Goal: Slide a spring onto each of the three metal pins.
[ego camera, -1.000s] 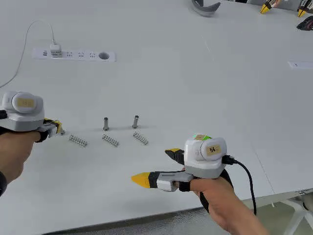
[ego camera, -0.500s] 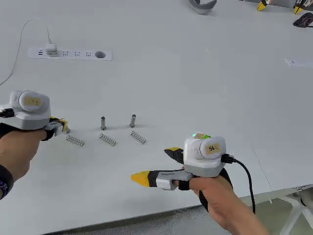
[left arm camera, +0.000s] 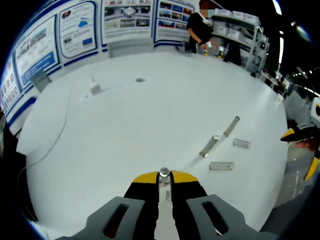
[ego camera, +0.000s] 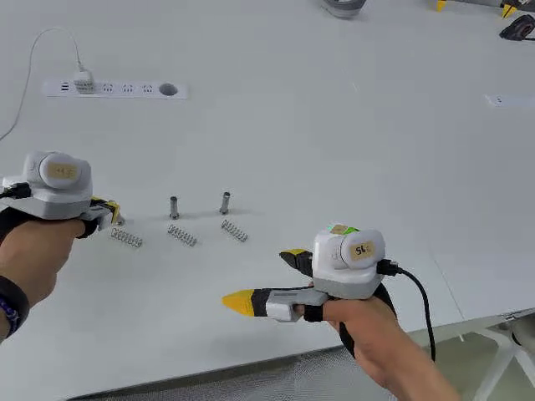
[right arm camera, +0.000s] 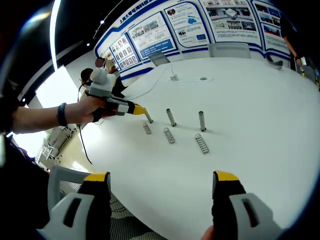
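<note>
The left gripper (ego camera: 111, 211) has its jaws clamped on a metal pin (left arm camera: 164, 176) beside the row of springs (ego camera: 182, 236), while the right gripper (ego camera: 266, 281) hovers over the worktop (ego camera: 334, 150), jaws spread wide.

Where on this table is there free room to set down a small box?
Bare table lies between the power strip and the standing pins, and right of the springs. It is crowded along the row of pins and springs, where the left gripper holds the third pin; the open right gripper hovers in front.
</note>
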The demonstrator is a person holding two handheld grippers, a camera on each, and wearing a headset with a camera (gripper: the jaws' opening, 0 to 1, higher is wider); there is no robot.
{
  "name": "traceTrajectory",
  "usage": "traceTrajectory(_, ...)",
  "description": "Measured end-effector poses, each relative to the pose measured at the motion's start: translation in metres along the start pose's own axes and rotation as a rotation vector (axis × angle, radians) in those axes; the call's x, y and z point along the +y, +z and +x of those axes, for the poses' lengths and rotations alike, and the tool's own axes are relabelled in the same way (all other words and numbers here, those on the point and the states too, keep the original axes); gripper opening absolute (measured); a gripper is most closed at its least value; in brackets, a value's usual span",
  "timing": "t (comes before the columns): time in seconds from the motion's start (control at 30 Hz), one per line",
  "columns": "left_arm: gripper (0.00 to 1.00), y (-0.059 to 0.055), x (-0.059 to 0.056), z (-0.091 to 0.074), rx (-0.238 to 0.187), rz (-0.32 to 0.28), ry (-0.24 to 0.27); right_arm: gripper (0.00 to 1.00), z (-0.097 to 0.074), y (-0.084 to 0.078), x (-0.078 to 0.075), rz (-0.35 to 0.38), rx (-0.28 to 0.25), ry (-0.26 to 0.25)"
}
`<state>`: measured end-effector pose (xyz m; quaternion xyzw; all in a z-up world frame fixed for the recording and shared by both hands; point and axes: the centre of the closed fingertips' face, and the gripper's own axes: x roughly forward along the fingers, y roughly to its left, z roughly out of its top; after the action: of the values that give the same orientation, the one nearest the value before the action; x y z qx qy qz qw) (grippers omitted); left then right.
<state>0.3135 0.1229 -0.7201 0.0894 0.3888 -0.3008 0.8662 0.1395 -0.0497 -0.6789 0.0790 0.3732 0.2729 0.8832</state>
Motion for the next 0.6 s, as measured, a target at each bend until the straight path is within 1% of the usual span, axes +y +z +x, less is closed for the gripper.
traceTrajectory(0.2,0.08,0.0001,-0.0023,-0.0004,-0.014,0.028,0.005,0.85,0.0002,-0.0004,0.0001,0.000,0.002,0.001)
traceTrajectory(0.33,0.08,0.0001,-0.0034,-0.0005,-0.012,0.042,0.006,0.85,0.0005,-0.0004,-0.0006,0.000,0.002,0.000)
traceTrajectory(0.6,0.08,-0.0004,-0.0033,-0.0010,-0.008,0.046,0.010,0.85,0.0013,-0.0003,0.0012,-0.002,0.004,0.004)
